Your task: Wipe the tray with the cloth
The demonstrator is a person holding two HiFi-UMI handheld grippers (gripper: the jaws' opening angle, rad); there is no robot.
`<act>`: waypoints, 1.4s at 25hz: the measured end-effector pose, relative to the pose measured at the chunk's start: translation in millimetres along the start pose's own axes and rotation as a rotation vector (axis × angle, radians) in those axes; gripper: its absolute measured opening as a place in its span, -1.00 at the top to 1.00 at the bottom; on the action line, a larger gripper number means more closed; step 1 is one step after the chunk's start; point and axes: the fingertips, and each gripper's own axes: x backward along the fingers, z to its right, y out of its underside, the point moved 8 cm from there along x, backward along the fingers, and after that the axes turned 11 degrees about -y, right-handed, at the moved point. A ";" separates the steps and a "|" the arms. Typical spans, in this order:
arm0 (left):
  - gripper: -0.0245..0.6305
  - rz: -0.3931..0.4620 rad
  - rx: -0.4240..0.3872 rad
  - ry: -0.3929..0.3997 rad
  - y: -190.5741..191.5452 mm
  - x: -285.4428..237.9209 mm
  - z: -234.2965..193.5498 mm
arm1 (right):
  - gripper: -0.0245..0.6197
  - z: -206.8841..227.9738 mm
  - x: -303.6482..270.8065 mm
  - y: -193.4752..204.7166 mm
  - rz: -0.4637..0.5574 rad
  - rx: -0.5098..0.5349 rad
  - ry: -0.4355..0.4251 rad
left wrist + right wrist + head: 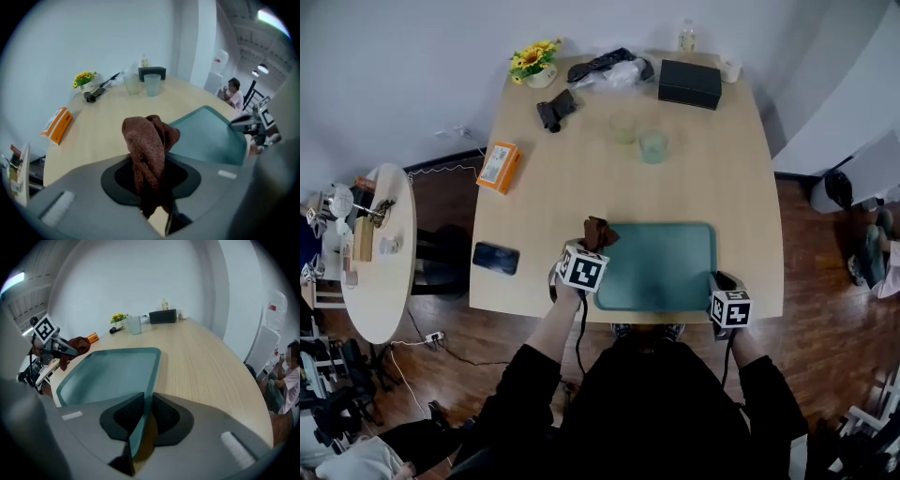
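A teal tray lies on the wooden table near its front edge. My left gripper hangs over the tray's left end, shut on a bunched brown cloth. In the left gripper view the cloth stands up out of the jaws, clear of the table, with the tray to the right. My right gripper is at the tray's near right corner. The right gripper view shows its jaws shut on the tray's rim, and the cloth beyond the tray's far end.
On the table behind the tray stand two clear cups, a black box, a flower pot and a black object. An orange box and a black phone lie left. A round side table stands beside.
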 end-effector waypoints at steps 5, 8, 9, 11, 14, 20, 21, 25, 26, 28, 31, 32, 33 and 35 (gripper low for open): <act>0.67 -0.113 -0.054 0.023 -16.4 -31.3 32.4 | 0.74 -2.1 0.3 1.4 0.009 0.001 -0.019; 0.67 -0.105 -0.086 0.092 -40.9 -35.7 67.5 | 0.75 0.4 1.5 1.2 0.022 -0.001 -0.030; 0.67 -0.107 -0.116 0.119 -51.3 -37.4 84.3 | 0.75 0.6 1.9 1.7 0.022 0.000 -0.032; 0.67 -0.085 -0.192 0.192 -76.9 -39.2 126.3 | 0.75 0.3 2.0 1.8 0.019 -0.003 -0.039; 0.67 -0.063 -0.268 0.318 -111.6 -44.3 196.8 | 0.75 0.7 2.2 -0.8 0.017 -0.003 -0.039; 0.66 -0.067 -0.342 0.333 -120.2 -47.5 265.6 | 0.75 2.1 2.5 1.0 0.020 0.004 -0.045; 0.66 -0.059 -0.355 0.323 -116.6 -47.1 263.1 | 0.75 3.4 3.4 1.6 0.021 0.007 -0.045; 0.66 -0.078 -0.263 0.291 -86.8 -38.4 211.6 | 0.76 6.3 5.2 4.3 0.025 0.010 -0.039; 0.66 -0.093 -0.220 0.273 -74.1 -35.4 190.6 | 0.76 7.2 5.3 4.5 0.026 0.008 -0.038; 0.66 -0.133 -0.140 0.205 -43.8 -27.4 141.6 | 0.76 8.7 5.4 4.1 0.031 0.003 -0.037; 0.66 -0.179 -0.078 0.096 3.3 -12.8 73.3 | 0.75 6.5 4.6 3.1 0.039 0.004 -0.029; 0.66 -0.201 -0.071 0.053 18.3 -8.5 53.8 | 0.75 5.5 3.8 2.4 0.040 0.007 -0.028; 0.66 -0.216 -0.050 0.034 30.9 -5.5 39.8 | 0.75 4.7 3.0 1.8 0.040 0.013 -0.029; 0.66 -0.207 0.026 0.082 43.4 -3.4 32.8 | 0.75 3.4 1.4 1.5 0.038 0.026 -0.032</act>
